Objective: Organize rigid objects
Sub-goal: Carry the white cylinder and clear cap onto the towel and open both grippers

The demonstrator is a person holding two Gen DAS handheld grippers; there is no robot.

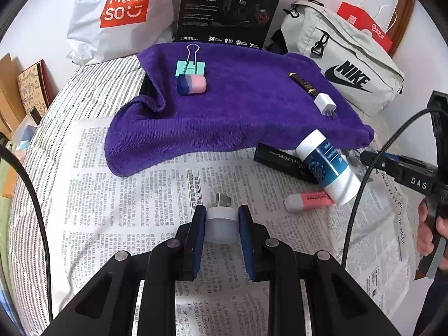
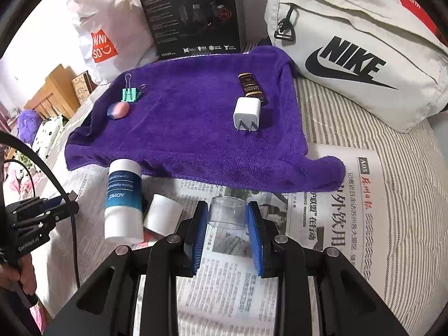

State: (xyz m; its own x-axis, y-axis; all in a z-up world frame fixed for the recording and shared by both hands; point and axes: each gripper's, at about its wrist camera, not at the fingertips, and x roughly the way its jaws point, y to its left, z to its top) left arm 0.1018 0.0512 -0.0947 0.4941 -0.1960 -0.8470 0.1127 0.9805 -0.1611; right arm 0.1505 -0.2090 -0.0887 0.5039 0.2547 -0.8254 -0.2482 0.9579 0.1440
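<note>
Showing only rightward: clear cap (image 2: 227, 213) in right claw (image 2: 227, 224)

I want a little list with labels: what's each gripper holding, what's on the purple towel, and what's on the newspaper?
left gripper: shut on a small white USB plug
right gripper: shut on a clear plastic cap
purple towel: green binder clip, pink-and-blue eraser, white charger, small dark tube
newspaper: white-and-blue tube, pink highlighter, black box
behind: Nike bag, Miniso bag
</note>
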